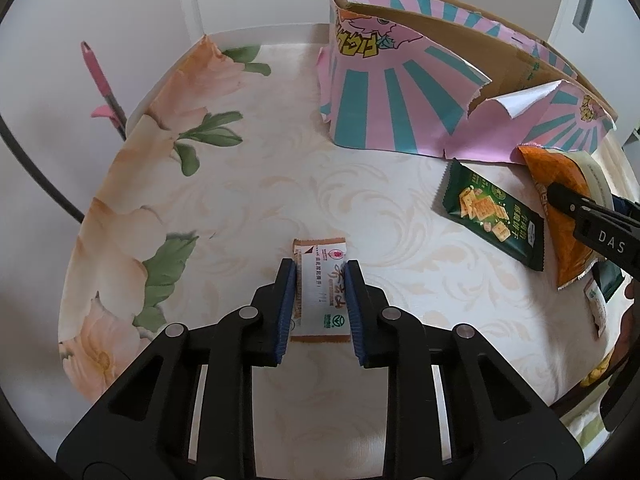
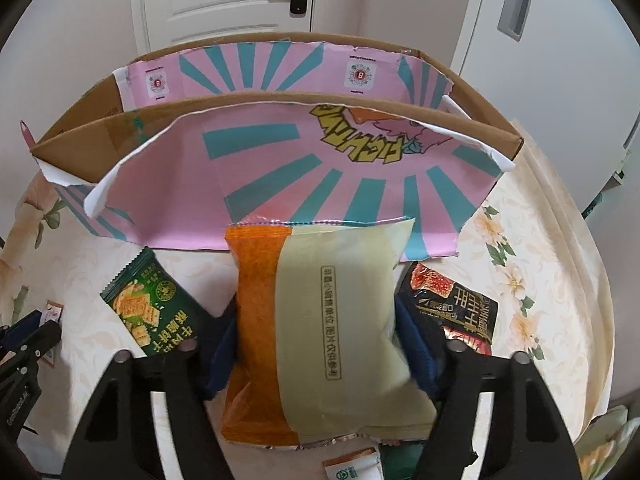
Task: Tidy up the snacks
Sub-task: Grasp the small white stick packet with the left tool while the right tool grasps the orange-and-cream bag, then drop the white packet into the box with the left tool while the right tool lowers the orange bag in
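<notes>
My left hand-held gripper: one, blue pads clamped on the long sides of one small white-and-orange sachet lying flat on the tabletop.

My right hand-held gripper: one, jaws on either side of one large orange-and-cream snack bag, pads pressed against its edges. In the left view this bag sits at 3 o'clock.

Green cracker packets: one, flat on the tabletop at 2 o'clock from the sachet, just beside the orange bag; in the right view at 9 o'clock of that bag.

Black-and-red packets: one, at 3 o'clock of the orange bag, partly behind the right jaw.

Further small white sachets: one at 6 o'clock in the right view, partly under the big bag; one more at the right edge of the left view, too cut off to tell whether it is the same.

Cardboard boxes: one, open-topped, wrapped in pink-and-teal paper, standing at 12 o'clock beyond all packets; the big bag's top edge touches its front wall.

Tabletop cover: one, floral cloth.
</notes>
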A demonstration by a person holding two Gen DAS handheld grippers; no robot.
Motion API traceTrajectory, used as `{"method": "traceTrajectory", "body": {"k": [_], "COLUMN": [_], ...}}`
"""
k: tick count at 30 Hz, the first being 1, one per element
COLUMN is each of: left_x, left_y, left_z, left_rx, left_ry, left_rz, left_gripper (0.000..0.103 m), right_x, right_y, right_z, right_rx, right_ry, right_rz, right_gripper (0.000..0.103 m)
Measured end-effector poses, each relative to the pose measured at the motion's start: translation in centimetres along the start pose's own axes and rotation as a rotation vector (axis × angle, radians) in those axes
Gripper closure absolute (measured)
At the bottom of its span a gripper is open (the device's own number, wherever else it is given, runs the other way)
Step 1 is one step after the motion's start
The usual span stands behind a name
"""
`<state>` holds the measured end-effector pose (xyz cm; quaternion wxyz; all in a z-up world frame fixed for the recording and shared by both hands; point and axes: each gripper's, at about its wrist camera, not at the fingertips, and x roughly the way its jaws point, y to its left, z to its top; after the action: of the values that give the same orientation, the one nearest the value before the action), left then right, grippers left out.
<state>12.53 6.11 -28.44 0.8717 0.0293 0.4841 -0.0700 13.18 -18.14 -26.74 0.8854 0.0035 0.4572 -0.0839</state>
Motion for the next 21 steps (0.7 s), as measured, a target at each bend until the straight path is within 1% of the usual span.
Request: {"method": "traceTrajectory", "body": {"k": [4,12,16,21], "left_x": [0.1,-0.8,-2.0,-4.6], "left_y": [0.5,1.0,0.6,-0.3], "left_z": [0.2,0.7,1.2,2.6], "left_rx": [-0.02,-0.036,-0.037,-0.034], "left_ry": [0.008,-0.002,-0.015,-0.05], "left_rz": [-0.002,0.002,-0.002,-0.008], "left_gripper": [0.081,0.081,0.081,0.081], "right_x": [-0.3,-1.4,-2.3,-3.8], "right_y": [-0.1,-0.4,-0.9,-1.8], "right_z": [-0.1,-0.3,-0.4,0.0], "right_rx": [-0.001,0.014,0.037,0.056], "right_ry": [-0.003,-0.017,-0.017,-0.028], "right_rz": [0.015,0.033,0.049,0.071], "right_gripper": [0.044,0.044,0.044,0.044]}}
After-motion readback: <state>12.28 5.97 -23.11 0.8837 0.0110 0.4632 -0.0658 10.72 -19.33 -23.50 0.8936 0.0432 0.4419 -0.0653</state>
